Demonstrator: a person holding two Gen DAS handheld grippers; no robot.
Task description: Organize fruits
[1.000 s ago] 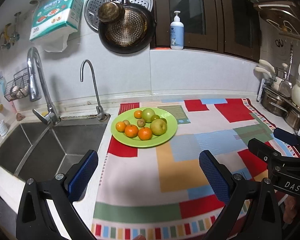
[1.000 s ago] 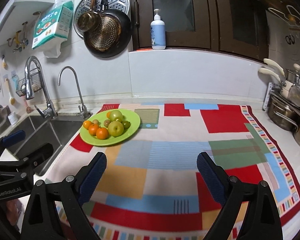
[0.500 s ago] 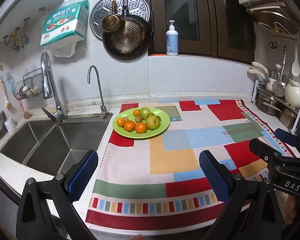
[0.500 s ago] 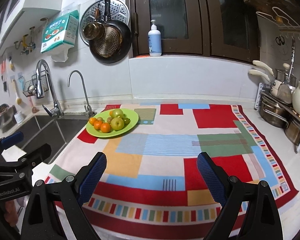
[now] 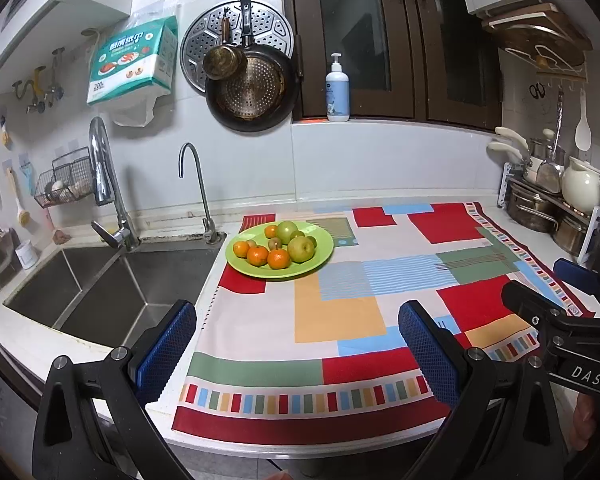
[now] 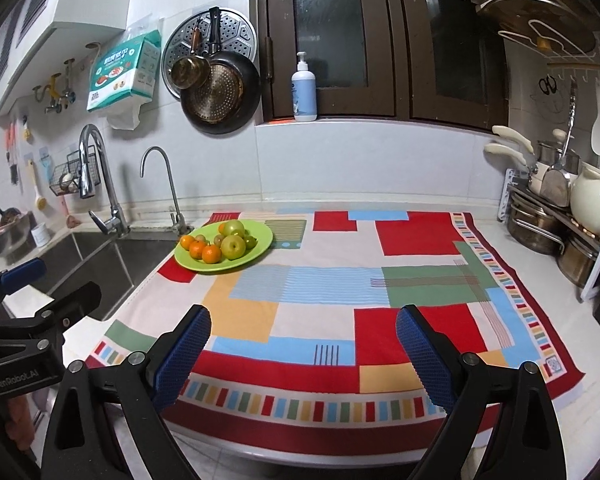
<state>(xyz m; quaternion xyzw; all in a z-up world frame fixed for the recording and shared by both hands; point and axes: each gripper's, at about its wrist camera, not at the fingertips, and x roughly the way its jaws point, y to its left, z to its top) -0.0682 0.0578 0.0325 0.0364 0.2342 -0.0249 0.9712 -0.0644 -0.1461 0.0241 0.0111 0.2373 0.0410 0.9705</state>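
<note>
Left gripper point(image 5: 296, 344): jaws spread wide, nothing between the blue pads point(image 5: 164, 348). Held off the near counter edge, over the cloth's left front corner. Well short of the plate.

Right gripper point(image 6: 302, 354): also spread wide, pads point(image 6: 424, 360) bare, nothing gripped. Held over the cloth's point(image 6: 324, 320) front border, right of the left gripper.

Plate point(image 5: 320, 258): green, at the cloth's far left corner, just beside the sink point(image 5: 100, 296). Fruit piled on it: 2 large green apples point(image 5: 301, 249), touching; 4 oranges point(image 5: 278, 259), 3 in a row at the near-left rim, 1 behind; several small brown-green fruit between them, too small to name. All fruit on the plate, none on the cloth.

Left view only: most of the sink basin, the cloth's left hem hanging at the basin edge, the right gripper's frame at the picture's right edge, a fingertip below it.

Right view only: the cloth's whole right half to its striped right border, the black block at the counter's right end, the left gripper's frame at the picture's left edge, part of a hand under it.

Both views: 2 taps point(image 6: 100, 184) behind the sink, pans point(image 6: 220, 96) hung on the wall, soap bottle point(image 6: 304, 90) on the sill, pot rack point(image 6: 548, 224) at far right with a cream kettle point(image 6: 594, 198).
</note>
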